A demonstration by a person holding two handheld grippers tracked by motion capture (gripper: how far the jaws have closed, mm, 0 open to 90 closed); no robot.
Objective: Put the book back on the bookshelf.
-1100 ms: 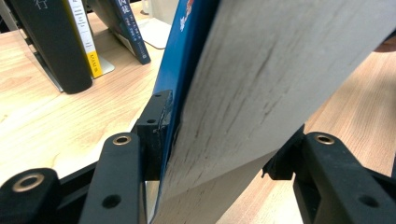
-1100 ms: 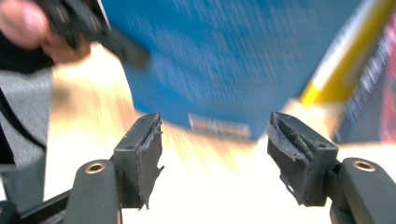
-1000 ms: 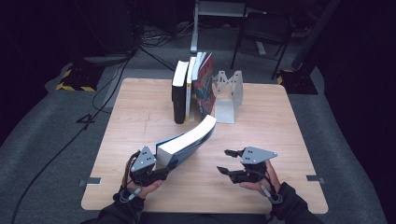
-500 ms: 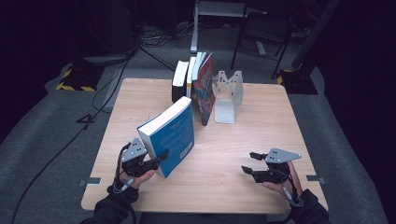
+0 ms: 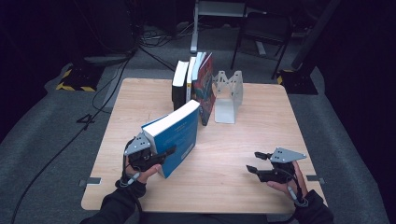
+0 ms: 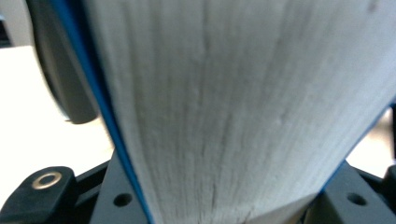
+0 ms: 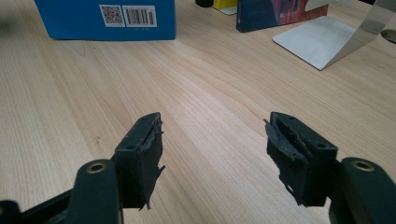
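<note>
From the high view, the left gripper (image 5: 159, 156) is clamped on a blue book (image 5: 175, 135). Its jaws have just been closing on the book. The book stands up on its bottom edge on the wooden bench (image 5: 233, 154), near the front left side, and it leans a little. The right gripper (image 5: 257, 163) sits low over the front right part of the bench, well apart from the book, and its jaws are apart with nothing between them. There is a lot of bare wood between the two grippers. At the back of the bench, a row of books (image 5: 194, 86) stands up just beside a white metal bookend (image 5: 229, 95). The nearest one leans toward the bookend.

In the left gripper view, the white page edges of the blue book (image 6: 243, 107) fill the space between the jaws. The picture is blurry and the top of the book is cut off.

In the right gripper view, the right gripper (image 7: 215, 149) has its jaws wide apart over bare wood. The blue book (image 7: 105, 18) stands far ahead with a barcode on it, and its top is cut off. The bookend (image 7: 322, 39) lies at the top right, partly cut off too.
</note>
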